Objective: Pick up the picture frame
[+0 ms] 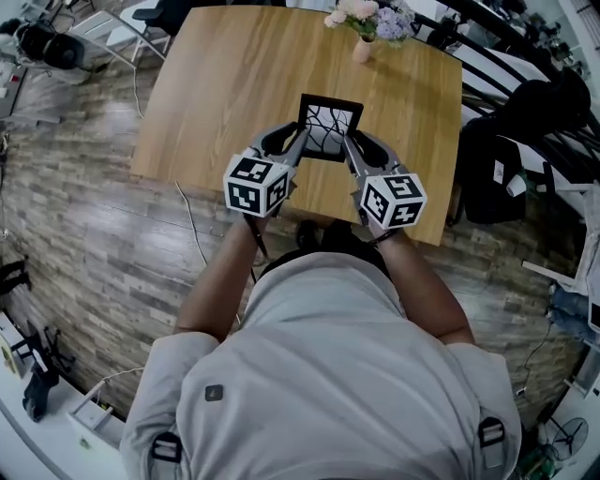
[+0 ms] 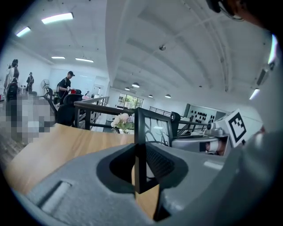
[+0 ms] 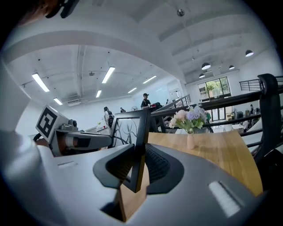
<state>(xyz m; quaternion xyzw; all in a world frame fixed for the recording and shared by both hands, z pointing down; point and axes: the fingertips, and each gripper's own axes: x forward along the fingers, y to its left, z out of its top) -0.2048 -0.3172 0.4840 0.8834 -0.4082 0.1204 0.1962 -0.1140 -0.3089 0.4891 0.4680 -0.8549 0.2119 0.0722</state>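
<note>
The black picture frame (image 1: 329, 127), with a branch drawing under its glass, hangs upright above the wooden table (image 1: 234, 84), held between both grippers. My left gripper (image 1: 302, 142) is shut on the frame's left edge and my right gripper (image 1: 349, 144) is shut on its right edge. In the left gripper view the frame's edge (image 2: 140, 145) stands clamped between the pads of the left gripper (image 2: 140, 170). The right gripper view shows the frame's other edge (image 3: 140, 137) pinched in the right gripper (image 3: 139, 167).
A small vase of pink and purple flowers (image 1: 367, 23) stands at the table's far edge. Black chairs and bags (image 1: 520, 122) crowd the right side. The floor is grey wood planks (image 1: 84, 234). People stand far off in the room (image 2: 66, 86).
</note>
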